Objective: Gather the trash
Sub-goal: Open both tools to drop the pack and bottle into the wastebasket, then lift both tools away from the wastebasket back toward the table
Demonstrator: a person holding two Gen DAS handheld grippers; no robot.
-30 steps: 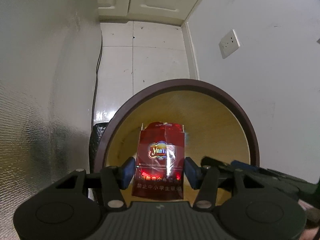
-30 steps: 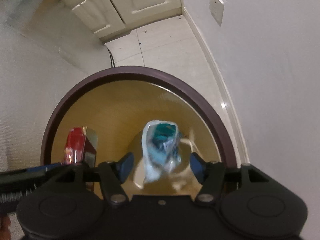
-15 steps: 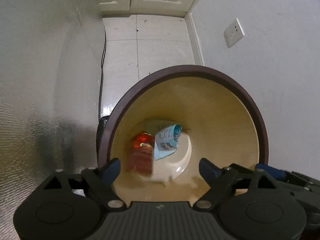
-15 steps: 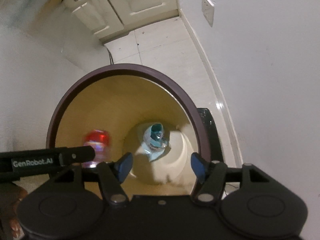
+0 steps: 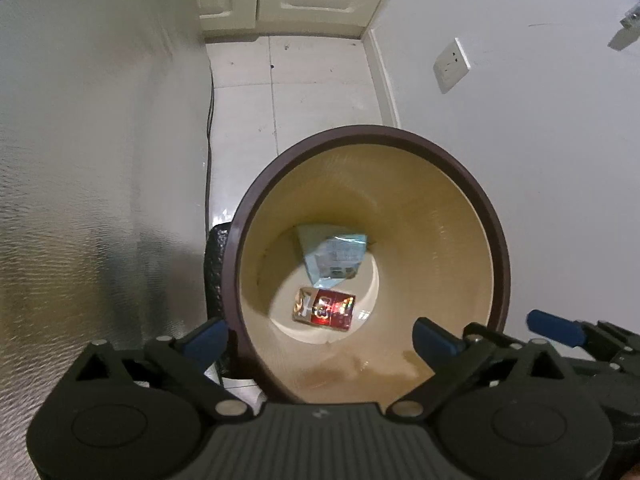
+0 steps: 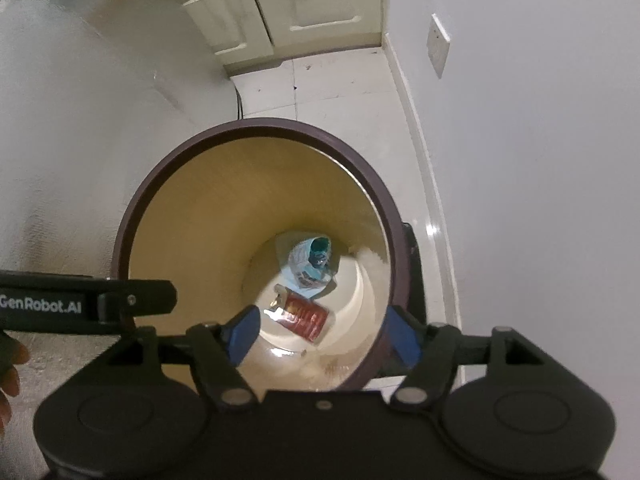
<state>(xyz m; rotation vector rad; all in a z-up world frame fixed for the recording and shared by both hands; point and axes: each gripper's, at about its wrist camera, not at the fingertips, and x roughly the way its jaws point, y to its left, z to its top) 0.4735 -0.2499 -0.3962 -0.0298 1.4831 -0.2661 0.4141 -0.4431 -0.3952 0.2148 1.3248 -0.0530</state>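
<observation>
The left gripper (image 5: 320, 338) hangs above a round bin (image 5: 496, 240), its blue-padded jaws spread wide with nothing between them. The right gripper (image 6: 322, 330) is beside it on the right, its jaws also parted and empty, over the same opening.

Both pieces of trash lie at the bottom of the bin. A red cigarette pack (image 5: 324, 310), a small glossy box with a gold end and a shiny patch that catches the light, lies flat on the near side of the pale floor of the bin. Just beyond it, on the far side, rests a crumpled teal and white wrapper (image 5: 332, 256), thin and crinkled, leaning partly up the inner wall. The two seem to touch or nearly touch.

The bin has a smooth, dark brown rim and a cream-yellow inner wall that narrows toward the base, with faint brown stains near the front. It stands on glossy white floor tiles (image 5: 320, 92), between a pale textured panel on the left and a plain white wall on the right with a socket plate (image 5: 452, 65). Cream cupboard doors (image 6: 304, 0) are at the far end.

Judging by this, the dropping step looks finished for these two items. The next move probably calls for lifting both grippers clear of the rim and turning to look for any remaining litter
</observation>
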